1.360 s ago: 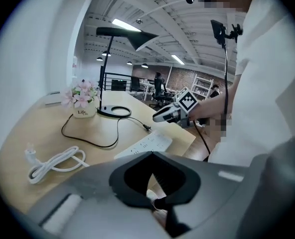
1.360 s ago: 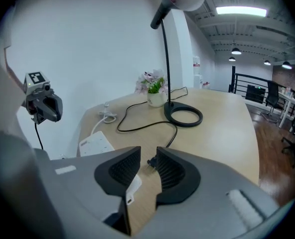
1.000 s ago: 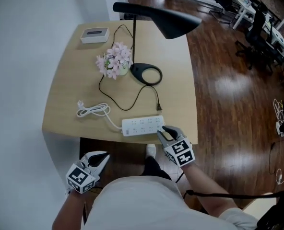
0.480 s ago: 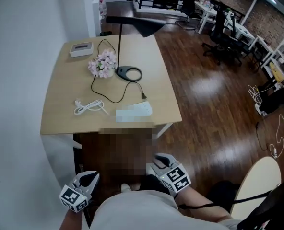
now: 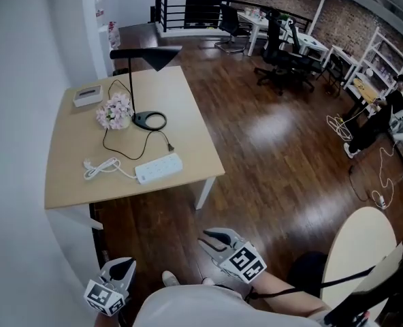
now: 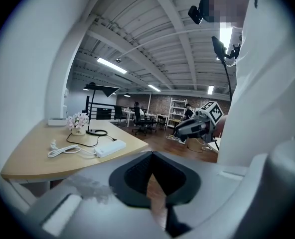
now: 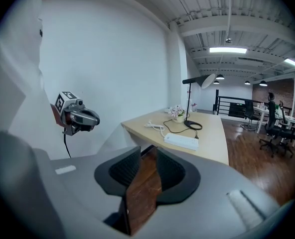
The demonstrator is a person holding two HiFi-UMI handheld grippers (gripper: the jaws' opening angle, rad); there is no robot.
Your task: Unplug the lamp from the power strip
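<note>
The black desk lamp (image 5: pixel 141 56) stands on the wooden table (image 5: pixel 65 182), its base (image 5: pixel 150 120) beside pink flowers (image 5: pixel 115 111). Its black cord ends in a plug (image 5: pixel 169 148) lying on the tabletop just behind the white power strip (image 5: pixel 159 168), out of the sockets. Both grippers hang well off the table, near my body. My left gripper (image 5: pixel 122 270) is shut and empty. My right gripper (image 5: pixel 212 238) stands open by a narrow gap, with nothing in it. The right gripper view shows the strip (image 7: pixel 181 140) and the lamp (image 7: pixel 199 81) far ahead.
A coiled white cord (image 5: pixel 103 165) runs from the strip, and a white box (image 5: pixel 87 95) sits at the table's far corner. Office chairs and desks (image 5: pixel 283 53) fill the back right. A round pale table (image 5: pixel 361 251) is at lower right, with cables (image 5: pixel 365 182) on the floor.
The view has drawn back from the table. My right gripper, beside the strip's right end a second ago, now hangs over the floor. The left gripper stays low at my side.
</note>
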